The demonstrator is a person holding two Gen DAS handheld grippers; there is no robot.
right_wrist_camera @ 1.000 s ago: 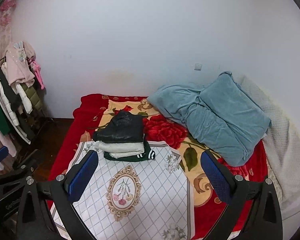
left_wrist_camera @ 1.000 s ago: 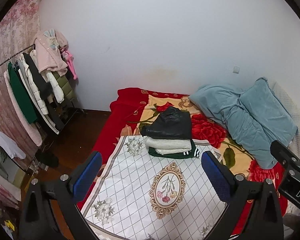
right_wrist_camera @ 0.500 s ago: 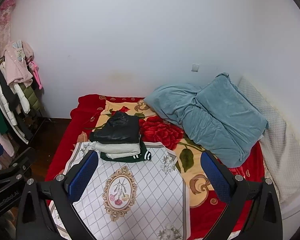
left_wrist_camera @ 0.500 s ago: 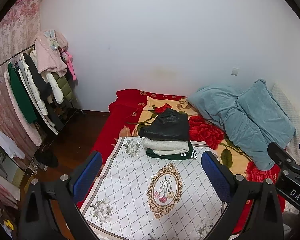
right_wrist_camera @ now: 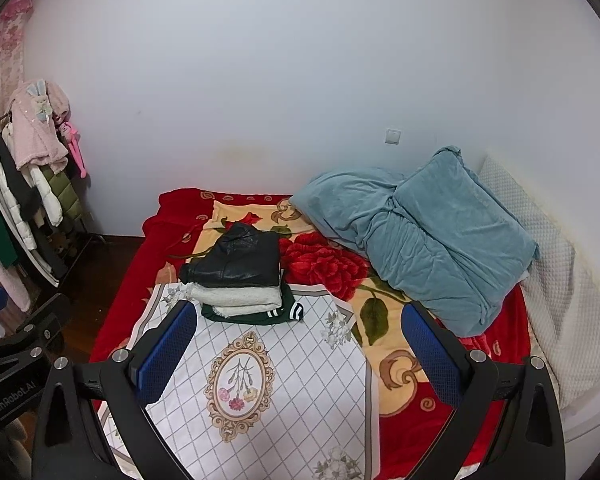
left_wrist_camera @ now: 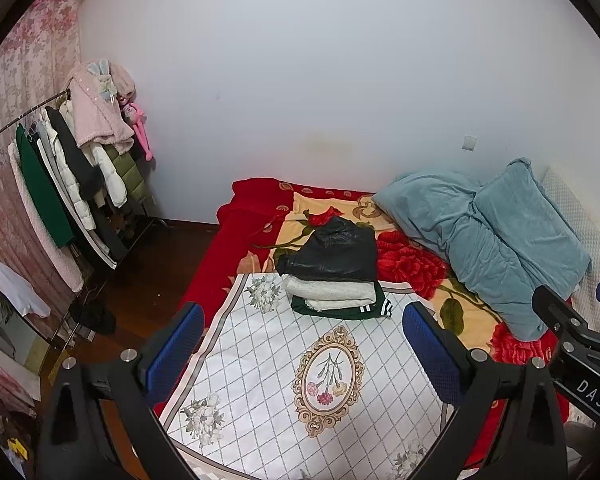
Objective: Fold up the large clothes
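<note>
A stack of folded clothes [left_wrist_camera: 332, 276] lies on the bed: a black leather jacket [left_wrist_camera: 334, 254] on top, a white knit [left_wrist_camera: 328, 292] under it, a dark green striped garment [left_wrist_camera: 340, 310] at the bottom. It also shows in the right wrist view [right_wrist_camera: 240, 280]. It rests at the far edge of a white floral checked cloth [left_wrist_camera: 300, 364] spread on the red flowered blanket [left_wrist_camera: 404, 264]. My left gripper [left_wrist_camera: 302, 356] is open and empty, held high above the cloth. My right gripper [right_wrist_camera: 296, 356] is open and empty too.
A blue-grey duvet [right_wrist_camera: 420, 236] is bunched at the bed's right, beside a white quilted pillow [right_wrist_camera: 560, 280]. A clothes rack [left_wrist_camera: 60, 184] full of coats stands at the left over dark wooden floor [left_wrist_camera: 140, 276]. A white wall [right_wrist_camera: 300, 80] backs the bed.
Both grippers have drawn back and risen a little from the bed; the stack looks smaller and farther. Both stay open and empty.
</note>
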